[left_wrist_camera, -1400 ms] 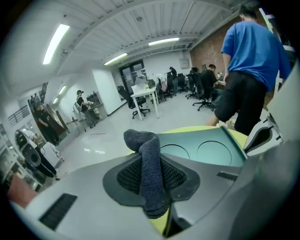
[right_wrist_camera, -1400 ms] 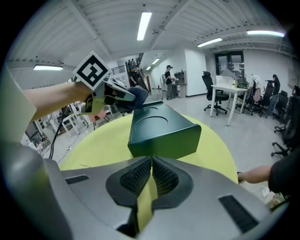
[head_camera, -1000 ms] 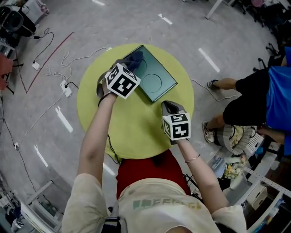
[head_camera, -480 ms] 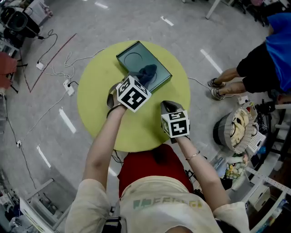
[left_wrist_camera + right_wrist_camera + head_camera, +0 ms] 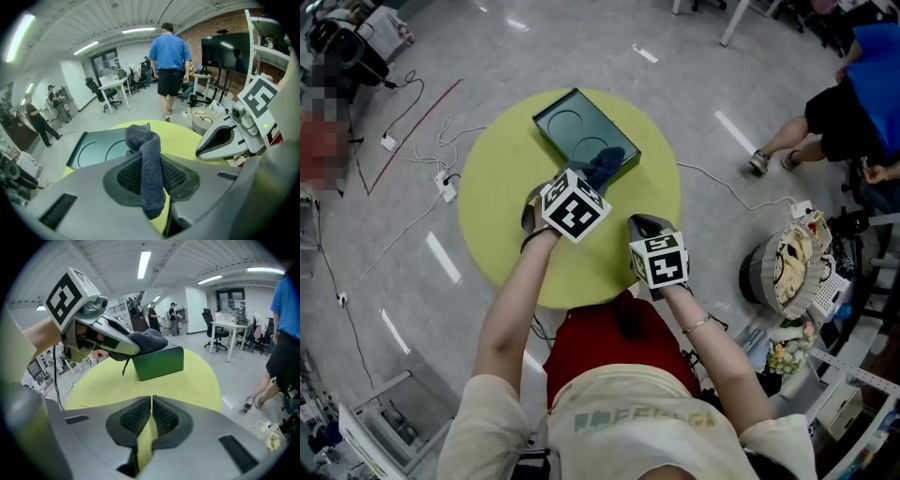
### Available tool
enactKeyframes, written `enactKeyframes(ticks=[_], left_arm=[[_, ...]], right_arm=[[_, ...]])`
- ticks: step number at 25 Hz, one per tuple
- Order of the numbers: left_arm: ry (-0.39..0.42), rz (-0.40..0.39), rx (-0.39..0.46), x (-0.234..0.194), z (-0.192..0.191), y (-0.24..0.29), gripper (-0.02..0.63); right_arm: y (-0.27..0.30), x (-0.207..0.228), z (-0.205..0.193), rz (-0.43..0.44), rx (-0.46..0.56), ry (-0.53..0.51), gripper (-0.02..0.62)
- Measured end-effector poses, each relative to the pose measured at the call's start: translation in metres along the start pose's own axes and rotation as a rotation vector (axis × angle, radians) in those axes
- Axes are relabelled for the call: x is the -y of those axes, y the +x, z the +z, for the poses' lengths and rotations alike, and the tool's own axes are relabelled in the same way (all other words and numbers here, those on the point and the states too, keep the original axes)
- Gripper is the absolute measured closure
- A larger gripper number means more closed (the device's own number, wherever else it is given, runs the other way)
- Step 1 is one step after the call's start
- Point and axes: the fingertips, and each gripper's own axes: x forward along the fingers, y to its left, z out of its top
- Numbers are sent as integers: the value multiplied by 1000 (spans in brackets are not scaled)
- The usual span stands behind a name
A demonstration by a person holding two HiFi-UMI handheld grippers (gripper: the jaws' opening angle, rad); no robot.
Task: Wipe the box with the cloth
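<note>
1. Nearest me, at lower centre of the head view, the right hand-held gripper (image 5: 151, 404) has its jaws pressed together with nothing between them. It hovers over bare tabletop (image 5: 502, 220), apart from the box.
2. Just beyond it, the left hand-held gripper (image 5: 592, 183) is clamped on the dark blue cloth (image 5: 151, 159). The cloth's bunched free end sits on the box's near, lower-right end.
3. The green box (image 5: 572, 127) lies flat on the far side of the tabletop. Its long axis runs from the cloth toward the upper left of the frame.
4. The left hand-held gripper is clearly the nearer one. I judge the next stroke should run along that axis, away from me.
</note>
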Motion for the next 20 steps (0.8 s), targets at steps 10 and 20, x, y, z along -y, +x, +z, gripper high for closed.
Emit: enactKeyframes(ticks=[10, 20], left_arm=[[-56, -169, 119, -23, 29, -41, 522], [-59, 88, 140, -172, 46, -12, 522]], right_arm=[[12, 4, 20, 0, 1, 20, 555], [47, 15, 36, -59, -37, 101, 555]])
